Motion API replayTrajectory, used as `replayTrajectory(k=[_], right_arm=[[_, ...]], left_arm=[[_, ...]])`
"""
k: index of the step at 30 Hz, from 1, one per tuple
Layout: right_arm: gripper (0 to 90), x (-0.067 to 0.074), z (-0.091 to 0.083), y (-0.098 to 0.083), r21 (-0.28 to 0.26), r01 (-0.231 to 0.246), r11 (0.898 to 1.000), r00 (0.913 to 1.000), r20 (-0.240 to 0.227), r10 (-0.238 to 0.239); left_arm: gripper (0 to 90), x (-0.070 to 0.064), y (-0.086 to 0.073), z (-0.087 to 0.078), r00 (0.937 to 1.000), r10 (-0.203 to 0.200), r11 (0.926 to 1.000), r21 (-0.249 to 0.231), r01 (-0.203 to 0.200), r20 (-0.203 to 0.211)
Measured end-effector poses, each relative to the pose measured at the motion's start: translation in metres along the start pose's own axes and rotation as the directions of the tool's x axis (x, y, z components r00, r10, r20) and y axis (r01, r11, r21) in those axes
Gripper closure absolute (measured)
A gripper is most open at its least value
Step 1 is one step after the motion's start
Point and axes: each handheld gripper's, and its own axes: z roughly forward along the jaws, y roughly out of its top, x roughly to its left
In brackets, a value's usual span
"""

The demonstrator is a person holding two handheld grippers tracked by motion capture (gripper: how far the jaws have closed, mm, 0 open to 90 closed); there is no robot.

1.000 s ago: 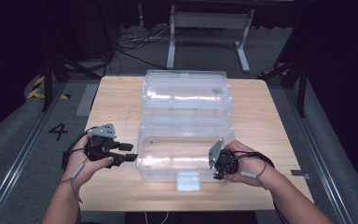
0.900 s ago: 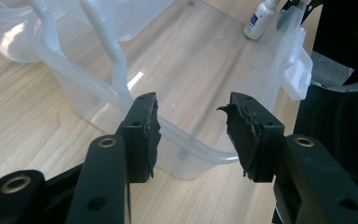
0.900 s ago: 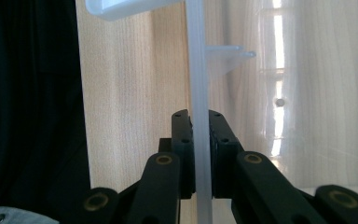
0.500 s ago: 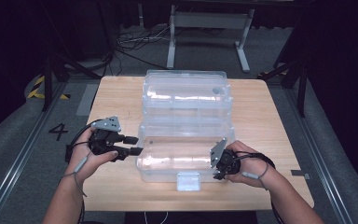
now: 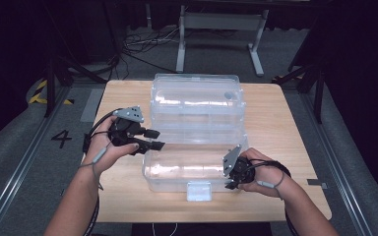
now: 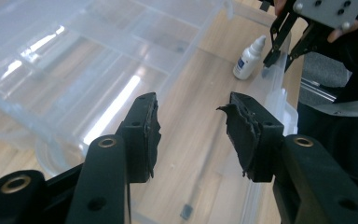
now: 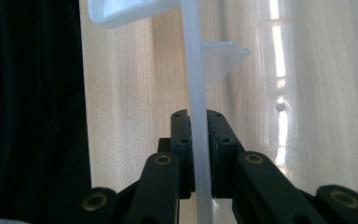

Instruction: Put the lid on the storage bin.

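The left gripper [image 5: 152,139] has risen off the table [image 5: 285,128] to hover, jaws released, over the open box [image 5: 197,113] mid-table. The right gripper [image 5: 230,179] stays clenched on its front-right wall, near a bottle [image 6: 249,57].

Black two-jaw tongs [image 6: 193,135] with brass-ringed screw holes, grey plates and trailing grey cables.

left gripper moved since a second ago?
Yes. In the high view the left gripper has shifted up-frame along the table's left side, toward the box's hinge. Jaws open, empty.
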Motion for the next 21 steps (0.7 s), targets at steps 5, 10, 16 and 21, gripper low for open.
replayTrajectory(k=[5,10,16,21], right_arm=[[82.9,-0.001,0.000,-0.001,-0.008,0.001,1.000,1.0000,-0.009,-0.001],[82.8,-0.001,0.001,-0.001,-0.011,0.001,1.000,1.0000,-0.008,-0.001],[82.7,-0.001,0.001,-0.001,-0.011,-0.008,1.000,0.9999,-0.009,0.008],[82.6,-0.001,0.001,-0.001,-0.017,-0.004,1.000,0.9999,-0.011,0.004]], left_arm=[[53.9,0.004,0.019,0.003,0.9999,0.015,0.9998,-0.010,-0.014,0.004],[53.8,0.009,0.039,0.009,0.9992,0.036,0.9992,-0.017,-0.035,0.017],[53.9,0.013,0.054,0.014,0.9984,0.046,0.9986,-0.026,-0.045,0.033],[53.8,0.017,0.064,0.019,0.9983,0.051,0.9983,-0.028,-0.050,0.028]])
